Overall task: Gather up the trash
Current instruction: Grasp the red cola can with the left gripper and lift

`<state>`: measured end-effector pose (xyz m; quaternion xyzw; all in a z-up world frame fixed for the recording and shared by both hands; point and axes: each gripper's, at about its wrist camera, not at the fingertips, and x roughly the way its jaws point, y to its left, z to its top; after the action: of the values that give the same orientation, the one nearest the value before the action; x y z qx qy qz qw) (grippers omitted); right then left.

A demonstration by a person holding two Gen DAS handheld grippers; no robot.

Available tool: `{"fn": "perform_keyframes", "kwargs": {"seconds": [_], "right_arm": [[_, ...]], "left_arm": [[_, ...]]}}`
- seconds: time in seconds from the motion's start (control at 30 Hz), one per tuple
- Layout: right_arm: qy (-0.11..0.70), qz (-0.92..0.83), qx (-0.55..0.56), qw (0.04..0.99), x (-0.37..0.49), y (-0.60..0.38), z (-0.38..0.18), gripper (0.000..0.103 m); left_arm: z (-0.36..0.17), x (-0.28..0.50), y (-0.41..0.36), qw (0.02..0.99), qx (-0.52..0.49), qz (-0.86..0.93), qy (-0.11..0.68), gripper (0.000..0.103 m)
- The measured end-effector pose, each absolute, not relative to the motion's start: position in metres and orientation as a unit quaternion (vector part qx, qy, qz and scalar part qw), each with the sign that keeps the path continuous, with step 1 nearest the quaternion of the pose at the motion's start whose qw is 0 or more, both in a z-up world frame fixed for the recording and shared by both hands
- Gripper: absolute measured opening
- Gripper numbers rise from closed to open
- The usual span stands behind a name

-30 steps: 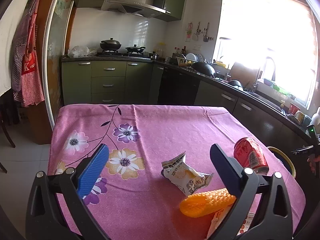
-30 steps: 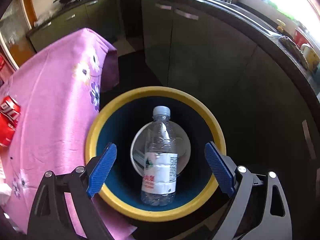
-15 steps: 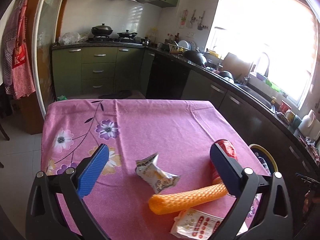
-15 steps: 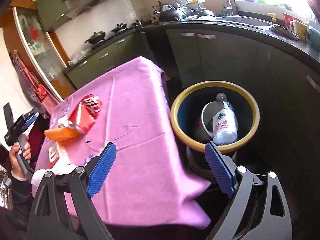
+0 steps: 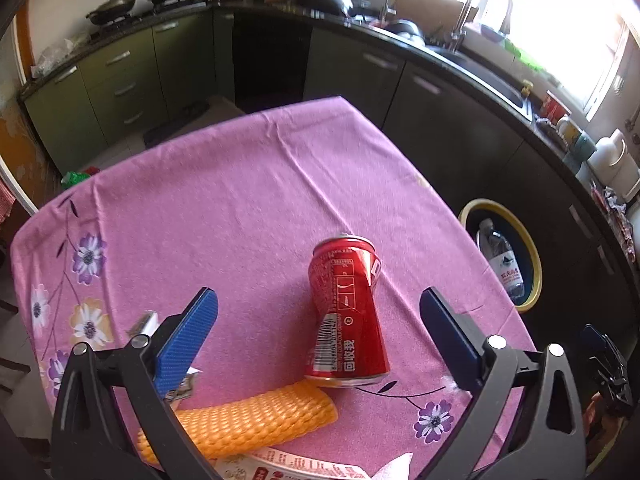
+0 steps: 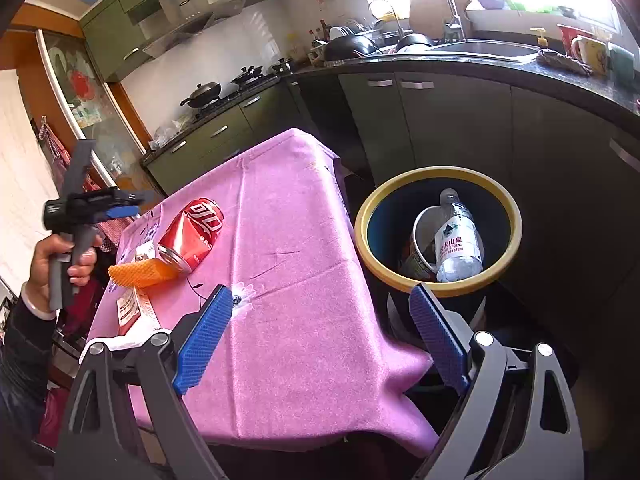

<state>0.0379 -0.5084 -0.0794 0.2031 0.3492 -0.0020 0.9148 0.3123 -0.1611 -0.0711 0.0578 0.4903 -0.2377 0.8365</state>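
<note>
Both of my jaws stood spread and empty: the left gripper (image 5: 318, 334) hung over the near end of the table (image 5: 240, 200) with the red can (image 5: 344, 312) lying between its fingers but untouched, and the right gripper (image 6: 320, 340) pointed past the table's corner toward the bin (image 6: 438, 284), gripping nothing.

By my reckoning the job was partly done. The bin, on the floor just beside the table's right edge, already held a clear water bottle (image 6: 456, 240) and what looked like a white cup or bowl.

Still left on the pink cloth, all gathered near the edge closest to me: the dented can on its side, an orange foam net sleeve (image 5: 240, 424) touching its base, a printed packet (image 5: 292, 470) at the very edge, and a small crumpled wrapper (image 5: 182, 390) half hidden behind my left finger. I judged the can to be next.
</note>
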Motion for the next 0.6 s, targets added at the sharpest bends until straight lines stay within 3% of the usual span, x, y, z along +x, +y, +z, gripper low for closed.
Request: {"fn": "perform_keyframes", "kwargs": {"seconds": [0.13, 0.43, 0.6], "right_arm": [[0.349, 0.003, 0.211, 0.913, 0.037, -0.511, -0.085, 0.089], [0.357, 0.013, 0.222, 0.907, 0.045, -0.513, -0.094, 0.089], [0.359, 0.018, 0.225, 0.906, 0.047, -0.511, -0.096, 0.089]], "left_arm": [[-0.105, 0.333, -0.182, 0.809, 0.069, -0.224, 0.539, 0.096], [-0.130, 0.340, -0.212, 0.790, 0.117, -0.203, 0.567, 0.095], [-0.141, 0.340, -0.222, 0.778, 0.135, -0.198, 0.581, 0.075]]}}
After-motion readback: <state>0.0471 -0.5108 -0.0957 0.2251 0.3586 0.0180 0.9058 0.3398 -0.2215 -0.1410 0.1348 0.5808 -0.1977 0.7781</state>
